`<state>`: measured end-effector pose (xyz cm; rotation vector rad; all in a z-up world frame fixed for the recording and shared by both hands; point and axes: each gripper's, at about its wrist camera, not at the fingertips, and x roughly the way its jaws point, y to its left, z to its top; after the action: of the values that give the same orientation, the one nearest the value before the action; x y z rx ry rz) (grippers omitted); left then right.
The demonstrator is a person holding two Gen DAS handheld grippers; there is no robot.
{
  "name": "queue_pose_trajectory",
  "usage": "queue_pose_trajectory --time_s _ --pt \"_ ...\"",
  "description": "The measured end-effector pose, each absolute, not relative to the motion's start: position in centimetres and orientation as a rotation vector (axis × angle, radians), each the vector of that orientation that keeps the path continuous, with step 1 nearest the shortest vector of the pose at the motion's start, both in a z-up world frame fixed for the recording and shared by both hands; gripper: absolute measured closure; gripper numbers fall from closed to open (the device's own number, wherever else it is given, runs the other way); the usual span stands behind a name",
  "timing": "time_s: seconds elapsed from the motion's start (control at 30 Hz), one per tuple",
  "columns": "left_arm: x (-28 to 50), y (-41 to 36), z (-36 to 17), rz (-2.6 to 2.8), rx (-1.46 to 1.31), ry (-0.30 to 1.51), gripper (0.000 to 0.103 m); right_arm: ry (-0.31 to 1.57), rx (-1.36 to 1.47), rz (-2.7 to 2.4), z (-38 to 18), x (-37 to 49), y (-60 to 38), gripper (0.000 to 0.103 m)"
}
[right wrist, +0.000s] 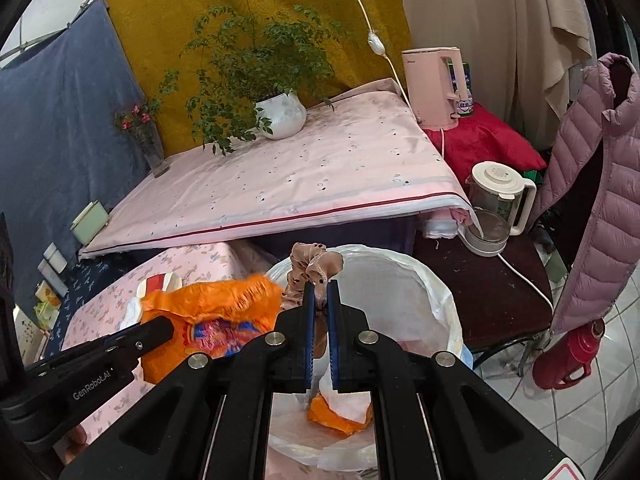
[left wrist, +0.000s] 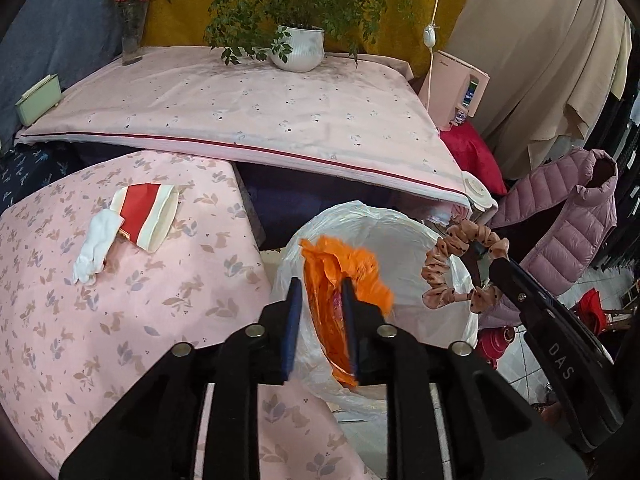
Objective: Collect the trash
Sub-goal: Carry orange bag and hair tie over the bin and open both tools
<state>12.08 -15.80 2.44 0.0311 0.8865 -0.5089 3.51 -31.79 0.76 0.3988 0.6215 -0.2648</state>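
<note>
My left gripper (left wrist: 320, 300) pinches a crinkled orange wrapper (left wrist: 340, 272) above the white-lined bin (left wrist: 400, 232); my right gripper (right wrist: 321, 300) is closed on a dotted pink scrunchie (right wrist: 316, 260) over its rim.

1. "DAS" in pale letters on the black right gripper (left wrist: 486, 254) arm, seen from the left wrist view.
2. "GenRobot.AI" in white on the black left gripper (right wrist: 160, 330) arm, right wrist view.
3. Orange wrapper (right wrist: 212, 320) print: unreadable.
</note>
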Motion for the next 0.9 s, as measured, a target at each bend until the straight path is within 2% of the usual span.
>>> queue_pose_trajectory --time_s 0.03,0.17,0.23,0.57,0.9 --pt "12.0 -16.0 2.4 -0.503 0.036 0.882 0.069 0.622 0.400 -0.267 0.7 3.4 -32.0 0.097" --pt "11.9 -16.4 2.1 -0.496 0.048 0.883 0.066 0.625 0.404 -0.266 0.4 3.3 -32.6 0.097" --pt "11.9 -16.4 2.1 -0.487 0.055 0.879 0.061 0.627 0.405 -0.265 0.3 3.4 -32.7 0.095" --pt "12.0 -16.0 1.9 -0.466 0.070 0.875 0.054 0.618 0.411 -0.265 0.3 3.7 -32.7 0.077" --pt "12.5 -14.2 2.0 -0.431 0.050 0.876 0.054 0.613 0.394 -0.251 0.9 3.9 -31.6 0.071"
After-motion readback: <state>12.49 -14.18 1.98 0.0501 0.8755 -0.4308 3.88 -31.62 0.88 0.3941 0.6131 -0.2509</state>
